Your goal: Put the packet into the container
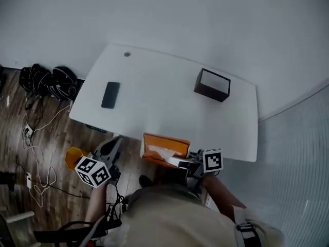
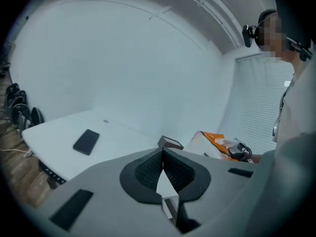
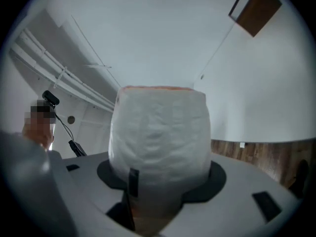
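Head view: right claw (image 1: 183, 162) clamps packet (image 1: 163, 149), long axis pointing toward closed, empty left claw (image 1: 114, 143).

White tabletop (image 1: 164, 112) seen from above. Left: dark phone (image 1: 110, 94), lying flat. Far right: dark open container (image 1: 212, 85), well apart from the phone. Near edge: orange-and-white packet (image 1: 165, 149), met at its near right corner by the right gripper (image 1: 184, 163). Left gripper (image 1: 113, 145) hangs off the near left edge, above the wooden floor (image 1: 51, 133) with loose cables (image 1: 35, 147).
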Action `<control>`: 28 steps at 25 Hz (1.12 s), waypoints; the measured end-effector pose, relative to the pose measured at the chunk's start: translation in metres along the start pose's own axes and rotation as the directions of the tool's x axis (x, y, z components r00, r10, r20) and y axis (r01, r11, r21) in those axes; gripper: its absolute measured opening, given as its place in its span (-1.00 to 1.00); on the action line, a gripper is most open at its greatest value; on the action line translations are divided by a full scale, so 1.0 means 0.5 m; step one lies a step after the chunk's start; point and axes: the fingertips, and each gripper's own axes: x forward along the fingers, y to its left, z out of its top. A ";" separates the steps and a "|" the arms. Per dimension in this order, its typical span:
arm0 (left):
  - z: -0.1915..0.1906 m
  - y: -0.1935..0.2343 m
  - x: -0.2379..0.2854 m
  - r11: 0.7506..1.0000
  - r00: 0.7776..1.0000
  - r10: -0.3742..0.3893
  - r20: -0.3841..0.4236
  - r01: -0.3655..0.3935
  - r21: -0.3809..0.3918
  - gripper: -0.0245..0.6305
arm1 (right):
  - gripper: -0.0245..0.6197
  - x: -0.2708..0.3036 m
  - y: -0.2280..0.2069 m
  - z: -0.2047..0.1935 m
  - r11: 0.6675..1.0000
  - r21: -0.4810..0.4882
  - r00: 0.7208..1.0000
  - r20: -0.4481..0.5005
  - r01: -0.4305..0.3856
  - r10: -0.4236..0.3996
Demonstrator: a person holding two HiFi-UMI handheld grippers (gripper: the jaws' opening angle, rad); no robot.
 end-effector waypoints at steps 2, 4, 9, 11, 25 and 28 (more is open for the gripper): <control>-0.003 -0.036 0.067 0.995 0.994 -0.097 -0.042 0.098 0.022 -0.90 | -0.09 -0.046 -0.014 0.013 0.999 0.014 0.995 0.093 0.029 -0.030; -0.011 -0.074 0.125 0.984 0.982 -0.173 -0.077 0.176 0.035 -0.90 | -0.09 -0.091 -0.027 0.031 0.999 0.014 0.984 0.171 0.049 -0.051; -0.046 -0.163 0.252 0.954 0.945 -0.278 -0.171 0.292 0.061 -0.90 | -0.09 -0.220 -0.097 0.094 0.993 -0.004 0.948 0.299 0.121 -0.114; -0.042 -0.193 0.296 0.948 0.939 -0.283 -0.198 0.305 0.089 -0.90 | -0.10 -0.271 -0.102 0.142 0.994 -0.006 0.931 0.349 0.112 -0.103; 0.099 -0.490 0.555 0.945 0.943 -0.265 -0.202 0.296 0.140 -0.90 | -0.10 -0.670 0.024 0.471 0.986 -0.092 0.872 0.483 0.139 -0.078; 0.130 -0.499 0.577 0.944 0.943 -0.264 -0.201 0.295 0.146 -0.90 | -0.09 -0.693 0.037 0.506 0.983 -0.076 0.865 0.490 0.166 -0.109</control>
